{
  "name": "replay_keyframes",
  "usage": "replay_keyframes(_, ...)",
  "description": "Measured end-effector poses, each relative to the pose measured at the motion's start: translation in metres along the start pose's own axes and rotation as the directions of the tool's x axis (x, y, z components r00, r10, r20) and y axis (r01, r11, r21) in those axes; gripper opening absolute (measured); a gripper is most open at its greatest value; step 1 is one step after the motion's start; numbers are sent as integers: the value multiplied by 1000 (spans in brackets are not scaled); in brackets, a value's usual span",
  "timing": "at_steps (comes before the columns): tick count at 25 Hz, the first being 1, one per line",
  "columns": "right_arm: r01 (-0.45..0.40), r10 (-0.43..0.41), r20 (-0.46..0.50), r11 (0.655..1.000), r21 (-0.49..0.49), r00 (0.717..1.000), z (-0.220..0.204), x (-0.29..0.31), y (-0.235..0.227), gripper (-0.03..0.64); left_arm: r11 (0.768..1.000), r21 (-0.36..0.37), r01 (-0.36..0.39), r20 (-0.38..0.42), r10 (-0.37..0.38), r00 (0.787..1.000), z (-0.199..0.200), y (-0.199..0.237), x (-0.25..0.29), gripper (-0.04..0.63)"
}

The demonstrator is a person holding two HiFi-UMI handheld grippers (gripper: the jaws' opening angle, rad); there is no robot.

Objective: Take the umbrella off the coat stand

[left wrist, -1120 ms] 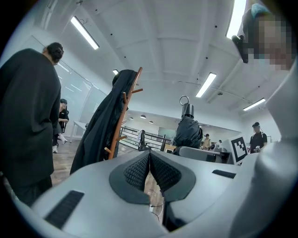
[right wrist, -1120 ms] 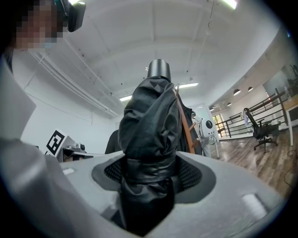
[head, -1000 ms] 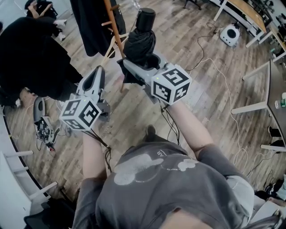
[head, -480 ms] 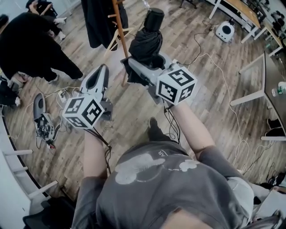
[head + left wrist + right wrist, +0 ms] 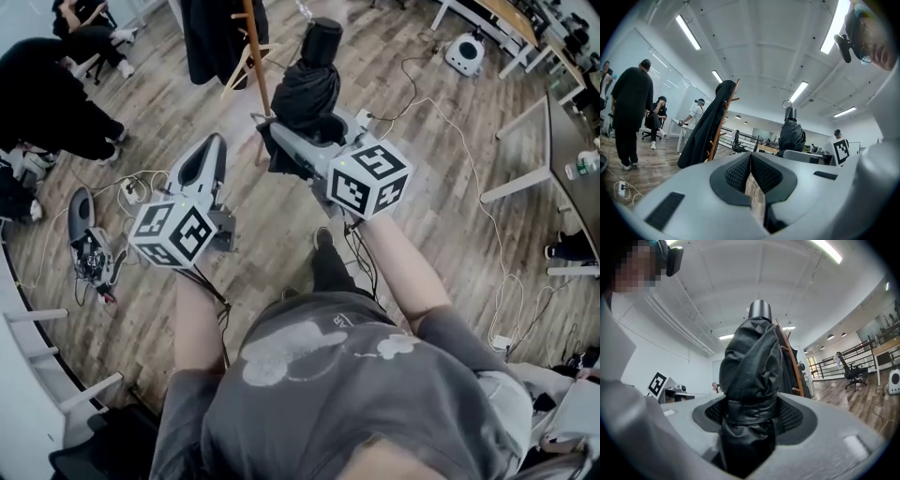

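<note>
A folded black umbrella (image 5: 309, 89) stands upright between the jaws of my right gripper (image 5: 286, 141), which is shut on its lower wrapped part; it fills the right gripper view as a black bundle (image 5: 750, 366) with a round cap on top. The wooden coat stand (image 5: 251, 47) with a black coat on it is beyond the umbrella, apart from it. My left gripper (image 5: 208, 155) is held level to the left of the umbrella. Its ribbed pads (image 5: 738, 172) meet with nothing between them. From there the umbrella (image 5: 791, 133) shows to the right of the coat stand (image 5: 726, 117).
A person in black (image 5: 56, 103) stands at the far left, others sit further back. Cables and a small device (image 5: 89, 253) lie on the wooden floor. White table legs (image 5: 525, 159) are at the right, and a white round device (image 5: 466, 52) sits at the back right.
Both grippers and the umbrella have moved away from the coat stand together with the person; the stand and the person in black now sit higher and further off in the head view.
</note>
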State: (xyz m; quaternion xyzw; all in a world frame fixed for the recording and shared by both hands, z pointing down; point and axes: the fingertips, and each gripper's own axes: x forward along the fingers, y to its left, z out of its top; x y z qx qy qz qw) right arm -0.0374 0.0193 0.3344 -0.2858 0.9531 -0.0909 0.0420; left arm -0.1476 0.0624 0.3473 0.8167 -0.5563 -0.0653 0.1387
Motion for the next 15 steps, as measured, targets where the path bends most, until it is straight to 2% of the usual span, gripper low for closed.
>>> replay_keyframes(15, 52, -52, -20, 999, -12, 998, -16, -29, 27, 281, 999, 0, 43, -7, -43, 999, -7, -14, -31, 3)
